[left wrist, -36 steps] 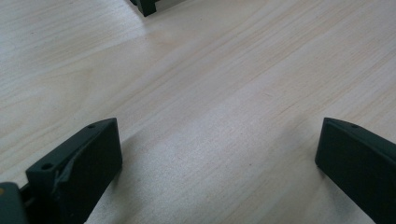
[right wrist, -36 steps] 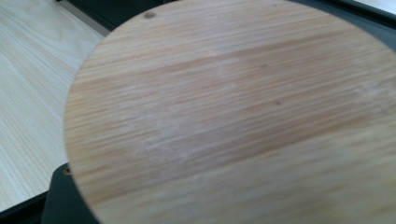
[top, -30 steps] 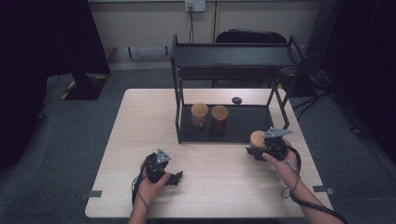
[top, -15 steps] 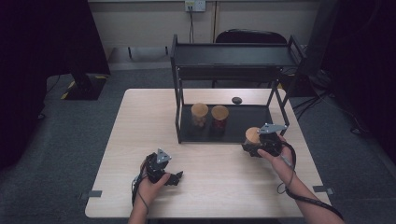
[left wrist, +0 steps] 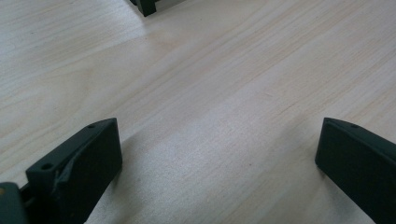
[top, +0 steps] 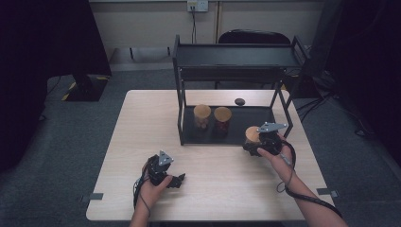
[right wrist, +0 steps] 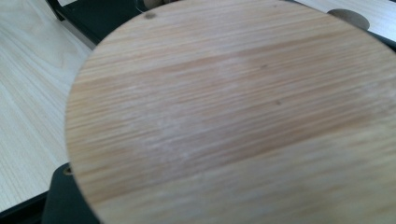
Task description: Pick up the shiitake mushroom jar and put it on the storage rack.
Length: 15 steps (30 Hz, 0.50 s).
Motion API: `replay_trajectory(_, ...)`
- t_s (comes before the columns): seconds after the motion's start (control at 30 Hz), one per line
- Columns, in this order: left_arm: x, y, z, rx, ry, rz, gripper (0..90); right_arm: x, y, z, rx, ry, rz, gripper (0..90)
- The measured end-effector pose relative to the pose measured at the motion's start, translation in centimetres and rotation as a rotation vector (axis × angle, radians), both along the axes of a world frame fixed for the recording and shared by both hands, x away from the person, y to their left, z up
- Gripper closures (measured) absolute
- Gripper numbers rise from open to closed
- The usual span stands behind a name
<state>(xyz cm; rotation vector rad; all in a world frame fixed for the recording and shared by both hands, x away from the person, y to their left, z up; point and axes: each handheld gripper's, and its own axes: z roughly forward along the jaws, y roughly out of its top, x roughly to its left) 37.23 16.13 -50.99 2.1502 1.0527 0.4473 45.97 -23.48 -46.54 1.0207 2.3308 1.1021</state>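
Right gripper clamped on a bamboo-lidded jar at the rack's front-right edge, prob mid-placing w/ two jars inside; next: slide it in; left gripper idle, jaws apart.

From the high view you look forward and down on the bench from above your own side, far enough back to take in its whole top, the black rack at its far half and the floor around it; your forearms enter at the bottom edge. The left gripper view rides on the left tongs, faces along the two black jaws and sits very close above the bench, with a rack foot at its top edge. The right gripper view rides on the right tongs and looks from very near onto a wooden lid. All three views share the bench surface and the rack base.
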Motion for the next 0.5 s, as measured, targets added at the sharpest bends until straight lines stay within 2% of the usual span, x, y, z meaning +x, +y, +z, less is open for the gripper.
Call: replay_trajectory(0.5,0.0,0.0,0.0,0.0,0.0,0.0,0.1,1.2,0.5,0.1,0.013,0.001,-0.015,25.2)
